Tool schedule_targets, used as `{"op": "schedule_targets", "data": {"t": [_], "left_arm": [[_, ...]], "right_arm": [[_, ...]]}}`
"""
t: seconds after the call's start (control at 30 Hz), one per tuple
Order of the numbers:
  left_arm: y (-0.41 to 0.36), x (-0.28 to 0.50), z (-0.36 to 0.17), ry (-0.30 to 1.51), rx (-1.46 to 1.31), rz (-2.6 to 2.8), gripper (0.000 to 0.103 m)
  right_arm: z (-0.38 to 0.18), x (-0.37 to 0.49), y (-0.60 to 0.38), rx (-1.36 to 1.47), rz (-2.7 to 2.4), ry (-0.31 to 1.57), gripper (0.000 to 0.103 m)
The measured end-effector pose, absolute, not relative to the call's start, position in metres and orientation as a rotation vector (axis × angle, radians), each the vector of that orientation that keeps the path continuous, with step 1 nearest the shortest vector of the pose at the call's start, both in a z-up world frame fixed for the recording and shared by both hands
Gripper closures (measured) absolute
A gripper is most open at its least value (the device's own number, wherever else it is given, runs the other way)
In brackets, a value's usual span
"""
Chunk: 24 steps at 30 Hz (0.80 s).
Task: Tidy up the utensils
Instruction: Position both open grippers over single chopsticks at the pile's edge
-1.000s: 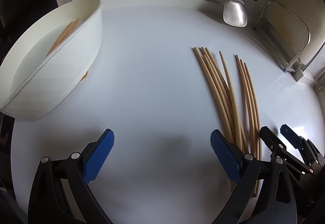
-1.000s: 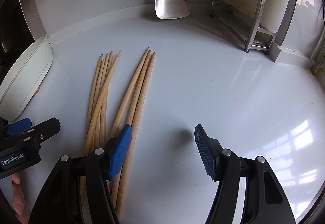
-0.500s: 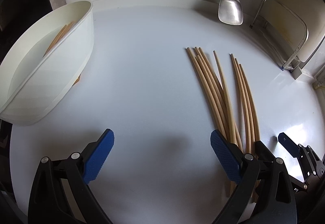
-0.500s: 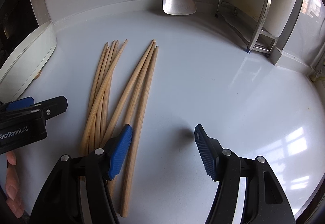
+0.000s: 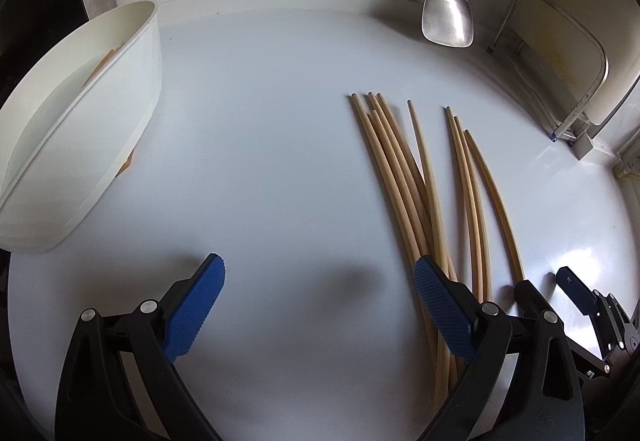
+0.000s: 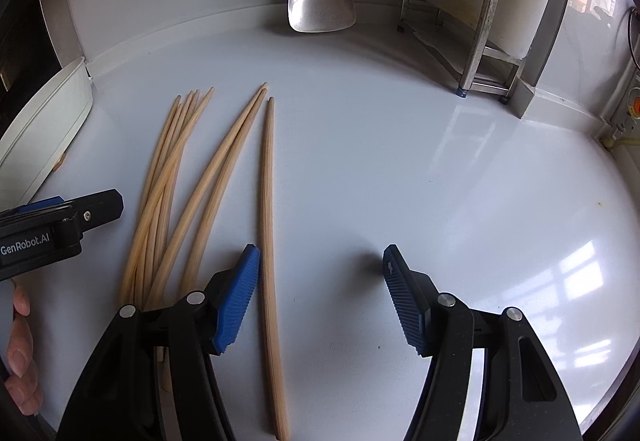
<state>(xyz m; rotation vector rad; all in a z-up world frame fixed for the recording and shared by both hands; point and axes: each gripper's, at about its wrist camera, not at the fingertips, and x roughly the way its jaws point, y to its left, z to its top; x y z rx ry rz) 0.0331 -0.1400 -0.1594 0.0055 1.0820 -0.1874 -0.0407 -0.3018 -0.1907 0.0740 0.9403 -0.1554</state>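
R gripper (image 6: 320,297) jaws open, empty; lone chopstick (image 6: 267,241) lies btwn them, hugging lower-left pad, long axis bottom-to-top of frame; L gripper (image 5: 320,305) open, bundle (image 5: 400,177) beyond its right pad.

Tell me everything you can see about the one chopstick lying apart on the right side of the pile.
The single chopstick is a long, pale wooden stick, round and slightly tapered toward its far tip. It lies flat on the white counter, pointing away toward the back wall, clear of the other chopsticks to its left. It lies between the open jaws of the right hand-held gripper, close to the left pad; whether they touch is unclear.
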Motion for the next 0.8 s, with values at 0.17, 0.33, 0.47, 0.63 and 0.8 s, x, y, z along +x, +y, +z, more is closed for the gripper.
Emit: {"op": "schedule_targets", "data": {"t": [0.17, 0.33, 0.47, 0.63, 0.8], "left_arm": [[-0.147, 0.031, -0.163, 1.089, 0.027, -0.191, 0.009], [-0.15, 0.029, -0.167, 1.103, 0.031, -0.188, 0.009], [-0.151, 0.027, -0.167, 1.098, 0.038, -0.188, 0.009], [-0.147, 0.02, -0.167, 1.106, 0.043, -0.194, 0.007], [-0.147, 0.02, -0.167, 1.11, 0.036, -0.182, 0.007]], "right_arm": [[-0.19, -0.043, -0.306, 0.083, -0.157, 0.938, 0.042], [-0.189, -0.045, -0.305, 0.088, -0.157, 0.934, 0.042], [-0.19, -0.046, -0.305, 0.091, -0.158, 0.933, 0.042], [-0.188, -0.046, -0.304, 0.094, -0.151, 0.929, 0.042], [-0.188, -0.046, -0.304, 0.098, -0.154, 0.925, 0.042]]}}
